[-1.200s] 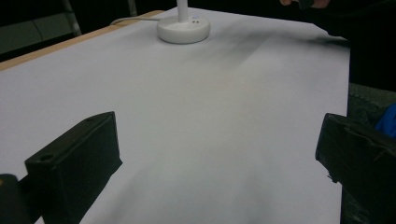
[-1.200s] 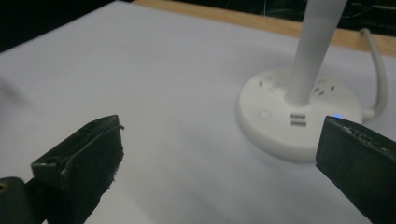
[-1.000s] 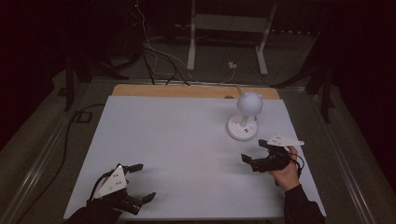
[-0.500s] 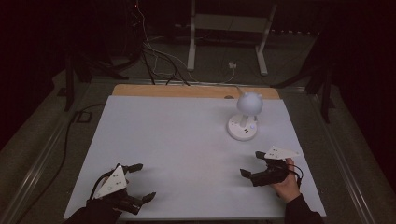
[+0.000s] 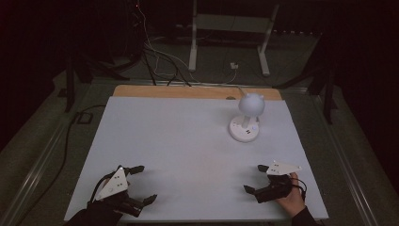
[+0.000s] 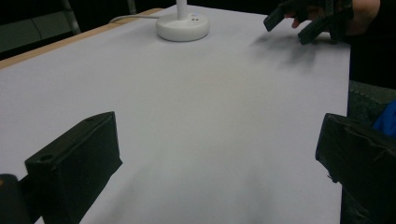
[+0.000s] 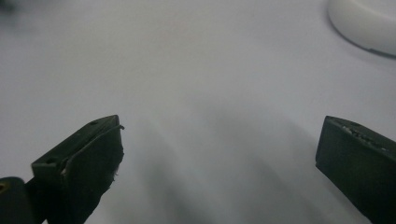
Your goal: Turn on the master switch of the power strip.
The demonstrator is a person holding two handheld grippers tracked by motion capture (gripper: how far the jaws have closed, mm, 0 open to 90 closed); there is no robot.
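— Dark room all round, cables on the floor beyond, and one pale grey worktop (image 5: 188,141) with a wooden strip along its far edge. What stands on it?

— A small white lamp (image 5: 245,120): round flat base, short stem, ball-shaped head. It sits near the far right corner, well apart from both tools.

— And the tongs?

— The left gripper (image 5: 141,184) is by the near left corner, jaws spread wide with nothing between them. The right gripper (image 5: 256,179) is close to the near edge on the right side, jaws also apart and empty, held in a hand (image 5: 289,197). In the right gripper view the lamp's base edge shows at the top right corner
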